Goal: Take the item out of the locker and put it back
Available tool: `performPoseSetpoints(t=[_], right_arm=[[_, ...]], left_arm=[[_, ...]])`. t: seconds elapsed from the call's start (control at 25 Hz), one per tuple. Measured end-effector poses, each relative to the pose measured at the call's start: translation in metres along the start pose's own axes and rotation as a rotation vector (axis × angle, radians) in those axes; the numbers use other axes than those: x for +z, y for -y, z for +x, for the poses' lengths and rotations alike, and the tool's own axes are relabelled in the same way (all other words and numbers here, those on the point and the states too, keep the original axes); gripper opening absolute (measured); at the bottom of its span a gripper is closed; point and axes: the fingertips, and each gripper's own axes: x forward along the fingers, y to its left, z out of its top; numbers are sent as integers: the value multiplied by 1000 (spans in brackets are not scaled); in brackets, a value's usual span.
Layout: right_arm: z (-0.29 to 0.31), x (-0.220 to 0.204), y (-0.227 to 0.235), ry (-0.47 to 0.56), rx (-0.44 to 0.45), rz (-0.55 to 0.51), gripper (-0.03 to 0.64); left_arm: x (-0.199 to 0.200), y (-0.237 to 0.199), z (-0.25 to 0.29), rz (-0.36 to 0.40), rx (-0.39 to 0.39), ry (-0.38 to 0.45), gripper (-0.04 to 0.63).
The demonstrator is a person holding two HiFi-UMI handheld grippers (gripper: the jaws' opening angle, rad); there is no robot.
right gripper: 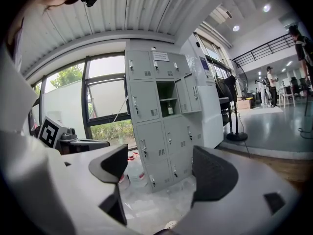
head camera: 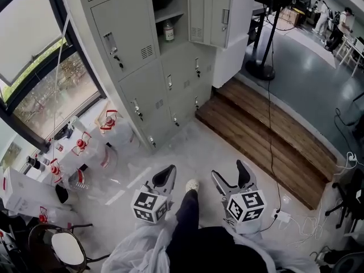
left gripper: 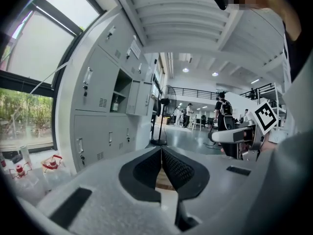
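In the foreground, the left claw [head camera: 167,174] has its jaws pressed together on nothing, while the right claw [head camera: 231,174] stands wide apart and empty. Ahead and higher, well apart from both, a small brown bottle with a white label [head camera: 169,32] stands upright in the open compartment of the grey metal locker bank [head camera: 142,78], its door [head camera: 209,10] swung aside to the right.

Open office hall — steel lockers [head camera: 142,67], floor fan [head camera: 260,71], distant desks [head camera: 354,45].
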Motion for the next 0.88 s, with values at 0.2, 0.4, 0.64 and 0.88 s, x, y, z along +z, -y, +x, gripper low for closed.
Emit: performPoseSetpoints(t=[0.2, 0.4, 0.64, 0.88], right_arm=[[41, 17, 25, -8, -5, 10, 396], [87, 42, 40, -5, 0, 16, 396], [139, 62, 56, -14, 20, 10, 394], [189, 83, 76, 5, 24, -6, 396]], left_arm=[[20, -23, 45, 8, -16, -11, 9], [43, -51, 83, 4, -25, -8, 9], [66, -86, 127, 11, -28, -1, 8], [88, -123, 168, 29, -17, 30, 9]])
